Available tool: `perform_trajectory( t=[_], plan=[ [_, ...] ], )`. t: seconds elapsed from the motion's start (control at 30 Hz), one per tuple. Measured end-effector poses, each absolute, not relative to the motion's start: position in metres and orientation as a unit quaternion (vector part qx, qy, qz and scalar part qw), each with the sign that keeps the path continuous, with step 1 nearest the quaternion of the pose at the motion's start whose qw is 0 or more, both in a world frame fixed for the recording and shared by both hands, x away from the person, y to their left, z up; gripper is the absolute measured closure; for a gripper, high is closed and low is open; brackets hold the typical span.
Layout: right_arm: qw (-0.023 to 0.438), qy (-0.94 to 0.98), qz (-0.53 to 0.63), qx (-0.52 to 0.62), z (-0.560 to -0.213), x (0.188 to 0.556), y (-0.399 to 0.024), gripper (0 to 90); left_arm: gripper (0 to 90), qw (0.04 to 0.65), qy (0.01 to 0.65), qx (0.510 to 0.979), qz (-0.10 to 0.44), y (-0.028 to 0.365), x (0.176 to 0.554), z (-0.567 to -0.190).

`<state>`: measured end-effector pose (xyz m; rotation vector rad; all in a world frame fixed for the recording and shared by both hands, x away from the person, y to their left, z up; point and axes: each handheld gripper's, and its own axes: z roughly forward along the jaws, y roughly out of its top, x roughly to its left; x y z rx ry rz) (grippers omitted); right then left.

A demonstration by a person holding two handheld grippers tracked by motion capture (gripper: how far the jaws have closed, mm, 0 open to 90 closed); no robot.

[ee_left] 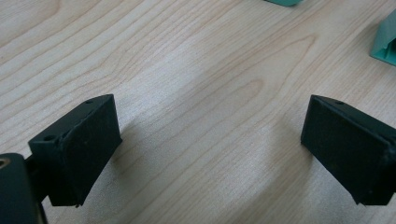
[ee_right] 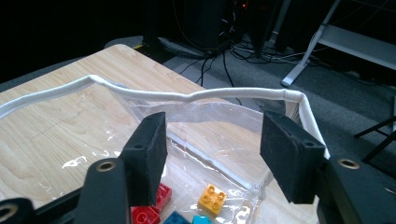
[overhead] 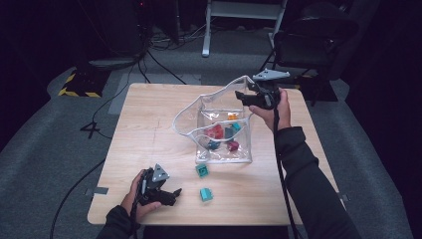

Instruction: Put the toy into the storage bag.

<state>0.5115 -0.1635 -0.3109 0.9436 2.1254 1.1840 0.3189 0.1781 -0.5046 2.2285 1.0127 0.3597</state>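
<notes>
A clear plastic pouch (overhead: pixel 219 152) with a white rim (overhead: pixel 185 113) stands open on the wooden table (overhead: pixel 149 124). It holds several bricks, among them a red one (overhead: pixel 217 131) and an orange one (overhead: pixel 232 116). My right gripper (overhead: pixel 242 95) hovers at the pouch's far right corner. In the right gripper view its jaws (ee_right: pixel 212 149) stand apart, with the rim (ee_right: pixel 187 95) just beyond them and untouched, the orange brick (ee_right: pixel 212 198) below. Two teal bricks (overhead: pixel 202 171) (overhead: pixel 206 194) lie in front of the pouch. My left gripper (overhead: pixel 171 195) rests open at the near left, nothing between its fingers (ee_left: pixel 210 149); a teal brick (ee_left: pixel 385 42) lies ahead.
A dark chair (overhead: pixel 313 40) and a white stand (overhead: pixel 244 12) are on the floor beyond the table's far edge. Cables and a yellow-and-black striped base (overhead: pixel 79 84) lie at the back left. The table's left half is bare wood.
</notes>
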Motion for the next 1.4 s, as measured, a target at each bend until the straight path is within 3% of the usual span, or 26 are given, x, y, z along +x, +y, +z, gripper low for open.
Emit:
perform_trajectory(
  t=[0.43, 1.4],
  plan=[
    [0.267, 0.78, 0.46, 0.33, -0.305, 0.493, -0.166, 41.1, 4.9, 0.327, 0.387, 0.851, 0.137, 0.178, 0.319, -0.505],
    [0.241, 0.808, 0.501, 0.196, -0.304, 0.413, -0.158, 34.9, 4.9, 0.328, 0.387, 0.851, 0.138, 0.178, 0.319, -0.505]
  ],
)
